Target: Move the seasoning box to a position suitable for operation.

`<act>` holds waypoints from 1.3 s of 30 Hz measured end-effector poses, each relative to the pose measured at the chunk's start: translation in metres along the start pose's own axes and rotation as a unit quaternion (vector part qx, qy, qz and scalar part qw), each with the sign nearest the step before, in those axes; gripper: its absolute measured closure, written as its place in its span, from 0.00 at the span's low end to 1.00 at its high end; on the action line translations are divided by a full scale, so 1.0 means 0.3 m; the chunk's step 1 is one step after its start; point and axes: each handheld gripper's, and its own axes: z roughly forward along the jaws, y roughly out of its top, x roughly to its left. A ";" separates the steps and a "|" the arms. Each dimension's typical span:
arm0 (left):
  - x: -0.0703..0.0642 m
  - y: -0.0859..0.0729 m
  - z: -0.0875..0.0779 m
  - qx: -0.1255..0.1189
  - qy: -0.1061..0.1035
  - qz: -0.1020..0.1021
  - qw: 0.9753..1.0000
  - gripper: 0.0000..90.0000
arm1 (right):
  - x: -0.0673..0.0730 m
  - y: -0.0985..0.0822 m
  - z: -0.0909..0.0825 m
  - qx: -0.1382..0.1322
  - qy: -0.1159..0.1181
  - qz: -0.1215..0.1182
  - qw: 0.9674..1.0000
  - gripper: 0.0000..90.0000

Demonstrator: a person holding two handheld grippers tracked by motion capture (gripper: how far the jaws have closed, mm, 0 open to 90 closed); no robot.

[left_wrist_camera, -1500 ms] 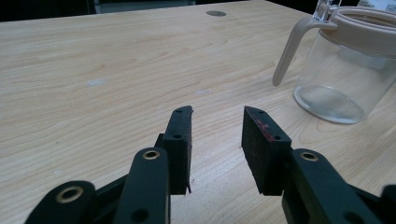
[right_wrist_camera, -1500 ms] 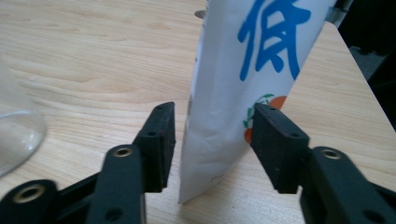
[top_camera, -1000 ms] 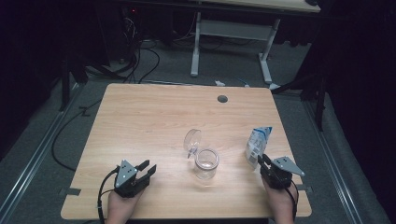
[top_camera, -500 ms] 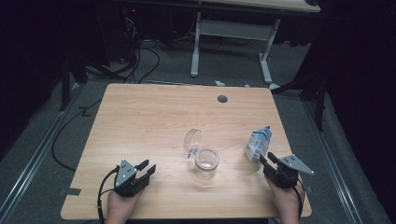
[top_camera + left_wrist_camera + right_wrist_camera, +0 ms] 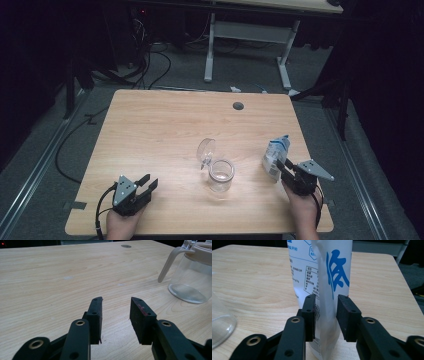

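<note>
**Right tool closing in on the white pouch, left tool sitting idle**

So the right tool [image 5: 283, 167] is sitting at the right side of the wooden bench [image 5: 165, 130], with the white pouch [image 5: 276, 155] standing upright right at its tips. In the right gripper view the pouch [image 5: 324, 282], white with blue characters and a printed label panel, is sitting between the two black jaws. The jaws have just been closing further, and they're framing a folded edge of the pouch very tightly. The left pad looks like it's touching the film, but whether the right pad is actually pressing on it I honestly cannot tell, so I'm not calling it a firm grip.

The left tool [image 5: 147, 183] is resting low near the front left of the bench, well apart from everything. In the left gripper view its jaws [image 5: 116, 312] are standing apart with nothing but bare wood between them, so it's released.

Between the two hands, near the middle of the bench, a clear glass jar [image 5: 221, 175] is standing upright with its hinged lid [image 5: 205, 151] flipped open and tilting back. The jar [image 5: 192, 277] is also showing at the right edge of the left gripper view, and it's sitting near the pouch but not touching it.
</note>
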 end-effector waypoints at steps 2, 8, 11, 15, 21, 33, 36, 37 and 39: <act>0.002 -0.002 -0.004 0.000 0.001 -0.001 1.000 0.70 | 0.000 0.002 0.002 0.001 0.000 -0.002 1.000 0.78; 0.005 -0.007 -0.010 0.000 0.006 -0.002 1.000 0.69 | -0.001 0.004 0.006 0.002 0.003 -0.010 1.000 0.90; 0.004 -0.008 -0.008 0.001 0.006 -0.001 1.000 0.69 | -0.001 0.005 0.005 0.003 0.005 -0.015 1.000 0.94; 0.001 -0.007 -0.006 0.002 0.004 0.002 1.000 0.69 | 0.002 0.006 0.002 0.008 0.006 -0.022 1.000 0.96; -0.003 -0.007 -0.004 -0.004 -0.008 0.002 1.000 0.65 | -0.001 0.006 -0.002 0.010 0.012 -0.017 1.000 0.97; -0.034 0.024 0.038 0.006 -0.069 0.015 0.998 0.57 | 0.007 0.021 -0.008 0.030 0.021 -0.010 0.999 0.97; -0.034 0.015 0.048 0.003 -0.084 0.009 0.996 0.57 | 0.014 0.031 -0.012 0.044 0.019 -0.012 0.999 0.97; -0.033 0.015 0.049 0.002 -0.089 0.008 0.996 0.57 | 0.017 0.034 -0.013 0.048 0.018 -0.011 0.999 0.97; -0.032 0.014 0.049 -0.003 -0.096 0.005 0.995 0.57 | 0.024 0.042 -0.014 0.059 0.016 -0.013 0.998 0.97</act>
